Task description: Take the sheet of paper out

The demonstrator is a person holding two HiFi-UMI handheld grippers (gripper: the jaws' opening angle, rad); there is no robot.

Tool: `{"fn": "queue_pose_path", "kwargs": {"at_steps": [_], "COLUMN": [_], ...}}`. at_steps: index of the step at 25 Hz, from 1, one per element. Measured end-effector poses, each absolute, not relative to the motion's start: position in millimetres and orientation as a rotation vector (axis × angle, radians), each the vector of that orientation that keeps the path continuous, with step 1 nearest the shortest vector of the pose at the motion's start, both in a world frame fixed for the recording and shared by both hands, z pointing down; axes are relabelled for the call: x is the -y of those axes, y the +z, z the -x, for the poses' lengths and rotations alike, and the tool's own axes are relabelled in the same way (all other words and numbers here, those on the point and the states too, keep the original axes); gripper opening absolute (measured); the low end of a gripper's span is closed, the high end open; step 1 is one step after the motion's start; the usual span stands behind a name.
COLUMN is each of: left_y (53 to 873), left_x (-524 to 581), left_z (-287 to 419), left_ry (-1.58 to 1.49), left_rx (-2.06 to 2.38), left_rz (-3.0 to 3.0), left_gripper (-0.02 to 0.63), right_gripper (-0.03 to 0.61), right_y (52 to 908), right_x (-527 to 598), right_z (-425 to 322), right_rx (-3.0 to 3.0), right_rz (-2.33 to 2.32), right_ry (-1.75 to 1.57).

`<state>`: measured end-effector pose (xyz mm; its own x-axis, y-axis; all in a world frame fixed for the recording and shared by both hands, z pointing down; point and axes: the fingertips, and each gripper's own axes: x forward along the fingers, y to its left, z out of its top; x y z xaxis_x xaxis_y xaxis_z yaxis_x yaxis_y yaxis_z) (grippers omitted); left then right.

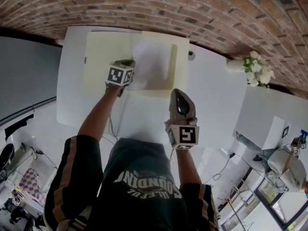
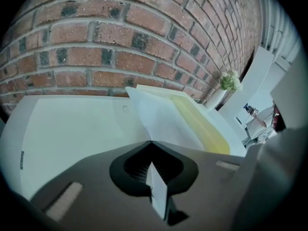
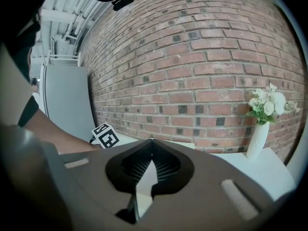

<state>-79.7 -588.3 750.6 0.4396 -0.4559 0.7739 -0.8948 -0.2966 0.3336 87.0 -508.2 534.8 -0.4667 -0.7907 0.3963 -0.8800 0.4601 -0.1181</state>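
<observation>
Left gripper view gives me the sheet of paper (image 2: 161,121) best: plain white, unprinted as far as I can see, rising in a shallow fold from a pale yellow folder (image 2: 202,126) to the tips of my left claw (image 2: 151,142). That claw is clamped tight on the sheet's near edge, and the rest of the sheet fans out ahead of it and to its right. From the head view the paper (image 1: 151,64) lies mostly over the open folder (image 1: 103,57), which rests flat on the white desk (image 1: 216,95) under and beyond the left claw (image 1: 131,70).

My right claw (image 3: 151,140) has its jaws pressed together with nothing between them, and hangs above the desk nearer my body than the folder. Ahead of it to the left I see the left claw's marker cube (image 3: 107,136); to the right a white vase of flowers (image 3: 257,138) stands against the brick wall (image 3: 192,57).

Only the white lettering on my dark shirt (image 1: 144,189) counts as writing; it is upside down and I cannot read it whole.
</observation>
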Motion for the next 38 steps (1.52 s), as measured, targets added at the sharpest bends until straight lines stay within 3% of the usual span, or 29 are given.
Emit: {"fn": "queue_pose_path", "kwargs": {"at_steps": [23, 38], "left_y": [665.2, 536.2], "left_x": [534.8, 505.2], "left_z": [124.5, 113.5], "left_ry": [0.74, 0.606], "left_rx": [1.336, 1.515], "left_rz": [-2.051, -2.27], "left_gripper": [0.011, 0.011], "right_gripper": [0.0, -0.002], "right_y": [490.2, 441.0], "right_x": [478.3, 468.3], "right_z": [-58.1, -54.0], "right_rx": [2.547, 2.647], "right_rz": [-1.32, -1.329], "right_ry": [0.353, 0.212]}}
